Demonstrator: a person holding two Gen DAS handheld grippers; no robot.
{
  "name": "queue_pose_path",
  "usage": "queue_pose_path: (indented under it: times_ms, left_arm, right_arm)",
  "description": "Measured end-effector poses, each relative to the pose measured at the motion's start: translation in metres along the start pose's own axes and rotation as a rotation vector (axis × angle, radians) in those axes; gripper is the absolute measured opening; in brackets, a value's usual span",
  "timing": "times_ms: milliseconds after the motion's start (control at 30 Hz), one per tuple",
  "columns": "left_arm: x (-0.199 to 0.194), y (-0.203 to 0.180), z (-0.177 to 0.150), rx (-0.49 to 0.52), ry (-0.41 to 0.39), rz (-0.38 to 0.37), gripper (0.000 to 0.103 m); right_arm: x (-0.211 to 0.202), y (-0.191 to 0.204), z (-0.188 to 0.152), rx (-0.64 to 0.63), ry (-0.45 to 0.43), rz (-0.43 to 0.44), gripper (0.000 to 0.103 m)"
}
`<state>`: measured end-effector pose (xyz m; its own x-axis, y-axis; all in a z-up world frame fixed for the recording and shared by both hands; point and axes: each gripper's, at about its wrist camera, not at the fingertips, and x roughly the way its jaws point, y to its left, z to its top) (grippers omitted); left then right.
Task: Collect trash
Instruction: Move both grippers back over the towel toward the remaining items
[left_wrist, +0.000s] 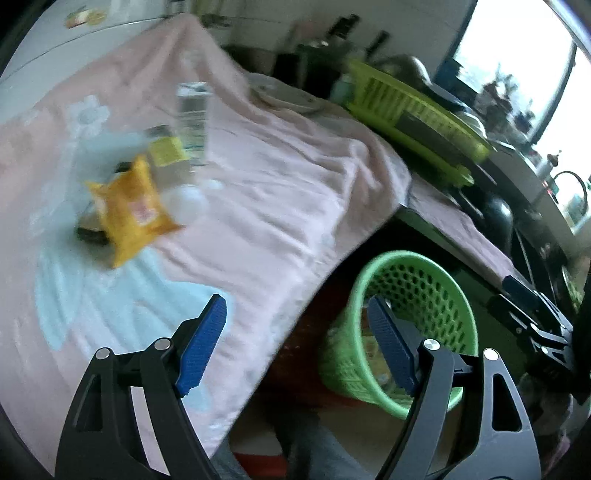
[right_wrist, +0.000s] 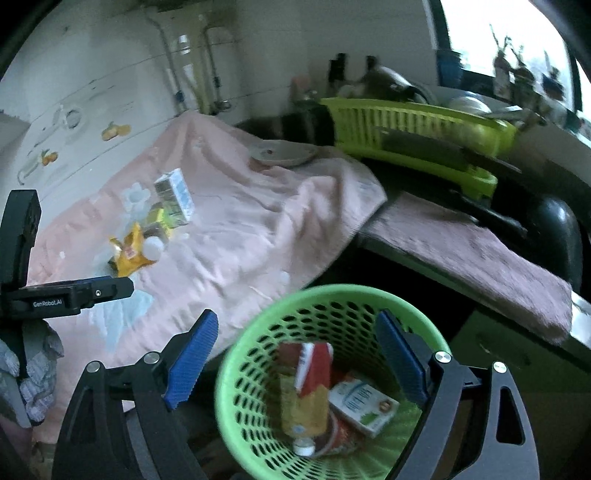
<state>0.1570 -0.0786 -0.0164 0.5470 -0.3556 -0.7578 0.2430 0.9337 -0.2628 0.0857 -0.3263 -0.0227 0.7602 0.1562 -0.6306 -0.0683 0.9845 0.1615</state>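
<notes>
On the pink cloth (left_wrist: 280, 206) lie a yellow snack packet (left_wrist: 129, 210), a white crumpled ball (left_wrist: 186, 201) and a drink carton (left_wrist: 192, 118), all blurred. My left gripper (left_wrist: 295, 301) hangs open and holds nothing, over the cloth's near edge, well short of the packet. Below the table's edge stands the green perforated basket (right_wrist: 258, 332). My right gripper (right_wrist: 297, 317) is open above its rim, with nothing between the pads. Inside the basket lie a red and yellow packet (right_wrist: 306, 384), a white box (right_wrist: 364, 404) and a bottle cap (right_wrist: 304, 448).
A grey plate (right_wrist: 282, 153) sits at the cloth's far end. A lime dish rack (right_wrist: 417, 133) with a knife stands behind it. A mauve towel (right_wrist: 480, 258) covers the counter on the right. The left gripper's black casing (right_wrist: 55, 295) is at the left edge.
</notes>
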Motion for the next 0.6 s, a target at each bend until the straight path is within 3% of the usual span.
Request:
queue_pose_path:
  times_ms: [600]
  left_arm:
    - [-0.037,0.123,-0.011,-0.212,-0.061,0.133,0.078]
  right_arm:
    - [0.069,0.104,0.059,-0.127,0.039,0.151,0.084]
